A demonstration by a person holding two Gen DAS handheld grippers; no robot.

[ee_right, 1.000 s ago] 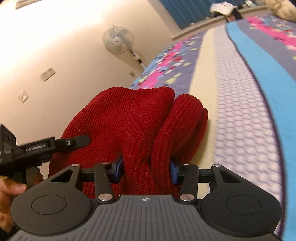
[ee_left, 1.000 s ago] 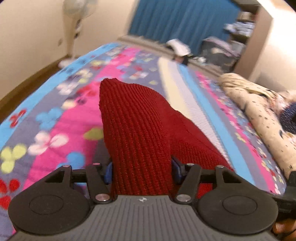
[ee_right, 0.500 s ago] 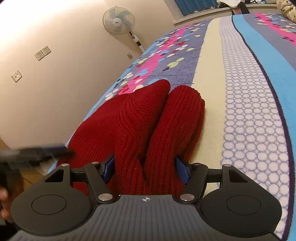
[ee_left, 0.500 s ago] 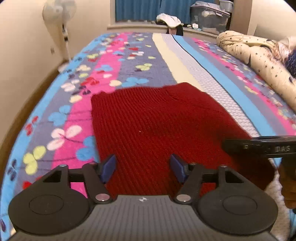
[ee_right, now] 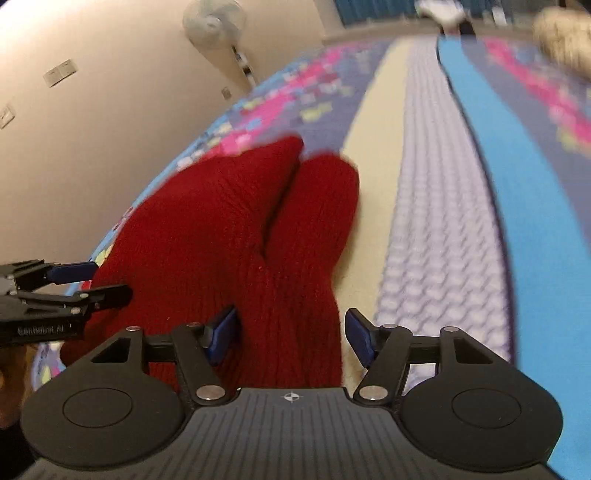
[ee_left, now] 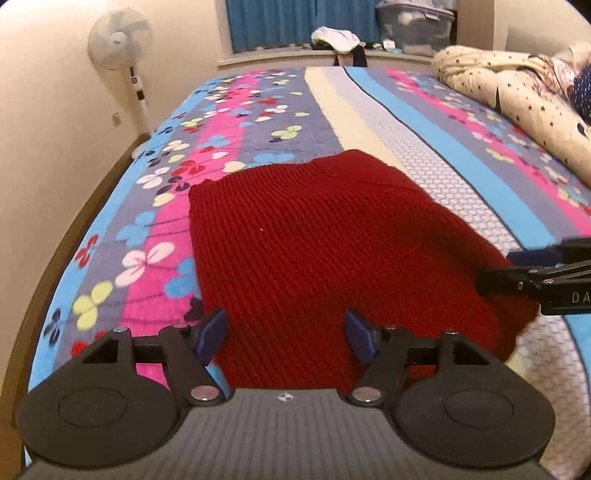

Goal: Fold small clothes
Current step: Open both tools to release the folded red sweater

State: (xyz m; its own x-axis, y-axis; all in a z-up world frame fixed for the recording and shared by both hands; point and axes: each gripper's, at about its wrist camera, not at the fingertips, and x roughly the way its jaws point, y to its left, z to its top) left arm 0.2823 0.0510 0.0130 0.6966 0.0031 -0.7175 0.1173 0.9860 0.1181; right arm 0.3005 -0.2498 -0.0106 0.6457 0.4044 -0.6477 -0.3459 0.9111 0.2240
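A red knitted garment [ee_left: 317, 251] lies spread on the patterned bedspread [ee_left: 229, 147]. My left gripper [ee_left: 286, 334] is open, its blue pads either side of the garment's near edge, holding nothing. In the right wrist view the garment [ee_right: 236, 236] shows two rounded lobes pointing away. My right gripper [ee_right: 291, 338] is open over the garment's near end. The right gripper [ee_left: 517, 266] shows at the garment's right corner in the left wrist view. The left gripper [ee_right: 92, 282] shows at its left side in the right wrist view.
A standing fan [ee_left: 122, 40] is by the wall at the bed's far left corner. A cream star-print quilt [ee_left: 517, 88] lies at the right. Clothes [ee_left: 338, 38] and a storage box [ee_left: 413, 22] sit on the ledge beyond the bed, under blue curtains.
Both grippers opened and let go of the red garment. It went from held up and bunched to lying spread on the bed. Both grippers drew back slightly.
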